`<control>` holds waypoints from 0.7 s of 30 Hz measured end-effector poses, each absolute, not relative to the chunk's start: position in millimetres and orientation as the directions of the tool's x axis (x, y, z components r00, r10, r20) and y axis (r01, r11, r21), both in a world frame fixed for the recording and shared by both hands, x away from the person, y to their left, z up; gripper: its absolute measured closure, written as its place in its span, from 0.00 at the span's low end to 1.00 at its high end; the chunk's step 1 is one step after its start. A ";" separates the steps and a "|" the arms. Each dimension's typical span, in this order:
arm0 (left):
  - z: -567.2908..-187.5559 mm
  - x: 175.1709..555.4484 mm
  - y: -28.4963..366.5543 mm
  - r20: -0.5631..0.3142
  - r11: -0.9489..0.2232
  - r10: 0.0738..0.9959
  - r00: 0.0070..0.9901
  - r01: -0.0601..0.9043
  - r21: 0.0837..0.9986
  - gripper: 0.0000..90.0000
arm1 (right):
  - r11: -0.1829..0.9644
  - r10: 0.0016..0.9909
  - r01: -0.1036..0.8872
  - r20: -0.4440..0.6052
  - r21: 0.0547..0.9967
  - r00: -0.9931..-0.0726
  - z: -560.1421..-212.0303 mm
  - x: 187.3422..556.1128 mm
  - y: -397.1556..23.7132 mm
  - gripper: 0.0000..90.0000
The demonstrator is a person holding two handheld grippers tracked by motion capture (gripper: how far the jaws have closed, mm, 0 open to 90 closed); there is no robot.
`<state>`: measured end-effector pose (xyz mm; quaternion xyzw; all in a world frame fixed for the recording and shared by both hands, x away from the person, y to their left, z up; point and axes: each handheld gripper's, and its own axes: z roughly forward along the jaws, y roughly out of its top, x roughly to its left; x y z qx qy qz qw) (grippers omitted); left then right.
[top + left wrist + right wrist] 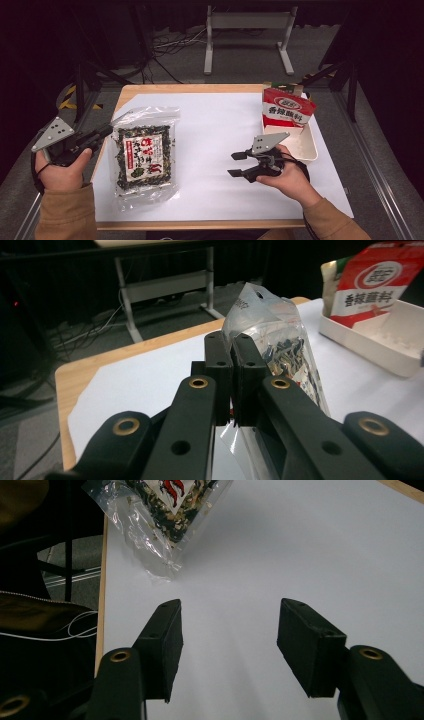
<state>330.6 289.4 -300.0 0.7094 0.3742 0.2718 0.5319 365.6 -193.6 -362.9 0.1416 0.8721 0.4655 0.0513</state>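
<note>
A clear bag of dark seaweed snack (143, 156) with a red and white label lies on the white sheet (220, 125) at the left. My left gripper (106, 131) is at the bag's left edge. In the left gripper view its jaws (233, 347) stand pressed together with the bag's clear plastic (277, 335) pinched between them, and the bag rises beyond the tips. My right gripper (236, 164) hovers over the sheet right of centre, pointing left, open with nothing between its pads (230, 645). A corner of the bag (165, 505) lies ahead of it.
A white tray (310, 145) stands at the right edge with a red and white packet (286, 111) leaning in its far end, which the left gripper view also catches as a red packet (380, 280). The wooden table's rim (200, 224) frames the sheet.
</note>
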 end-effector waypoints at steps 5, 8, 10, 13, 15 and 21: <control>-293.7 324.2 283.4 -0.009 -0.152 0.797 0.603 0.215 0.965 0.97 | 0.514 0.292 0.199 0.048 0.834 -0.955 -358.9 366.5 -189.9 0.48; -290.6 321.5 281.4 -0.002 -0.157 0.783 0.622 0.201 0.967 0.97 | 0.511 0.287 0.203 0.057 0.835 -0.956 -359.0 366.3 -183.3 0.50; -289.6 320.3 280.2 0.001 -0.160 0.777 0.629 0.196 0.968 0.97 | 0.506 0.284 0.212 0.071 0.836 -0.956 -359.5 366.0 -178.7 0.52; -288.0 317.9 278.4 0.007 -0.164 0.769 0.640 0.187 0.969 0.97 | 0.501 0.285 0.221 0.081 0.837 -0.955 -359.7 366.6 -172.0 0.53; -286.5 315.7 277.4 0.007 -0.165 0.762 0.648 0.184 0.969 0.97 | 0.495 0.290 0.225 0.085 0.839 -0.953 -359.7 368.9 -166.8 0.53; -284.2 313.6 274.5 0.011 -0.167 0.746 0.665 0.172 0.971 0.97 | 0.464 0.293 0.226 0.092 0.856 -0.952 -358.4 375.6 -148.6 0.52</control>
